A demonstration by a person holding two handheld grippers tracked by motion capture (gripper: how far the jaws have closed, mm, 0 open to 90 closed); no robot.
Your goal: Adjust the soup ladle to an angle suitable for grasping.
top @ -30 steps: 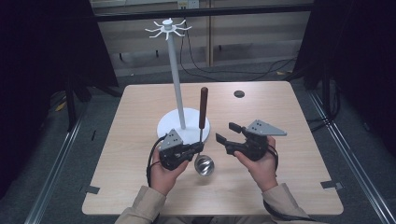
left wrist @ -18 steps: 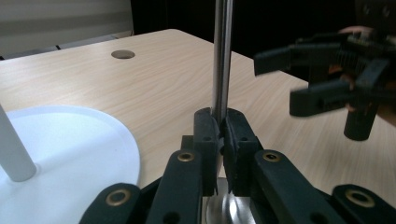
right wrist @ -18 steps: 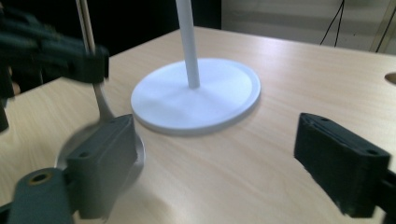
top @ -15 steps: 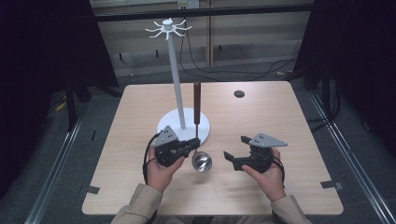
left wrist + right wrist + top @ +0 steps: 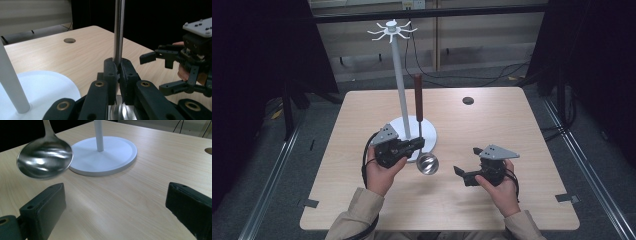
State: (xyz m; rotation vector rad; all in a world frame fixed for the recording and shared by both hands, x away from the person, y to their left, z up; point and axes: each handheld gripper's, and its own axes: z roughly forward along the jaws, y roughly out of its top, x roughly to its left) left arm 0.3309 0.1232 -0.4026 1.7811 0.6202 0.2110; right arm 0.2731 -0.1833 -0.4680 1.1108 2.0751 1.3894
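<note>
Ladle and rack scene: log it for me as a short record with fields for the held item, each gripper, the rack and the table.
held item: metal ladle with a dark handle, upright, bowl down
left gripper: shut on the ladle's metal shaft, just above the bowl
right gripper: open, nothing between the fingers; its jaws have just been opening
rack: white hook stand, round base on the table, hooks at the top bare
table: light wood, with a dark round hole near the far edge
</note>
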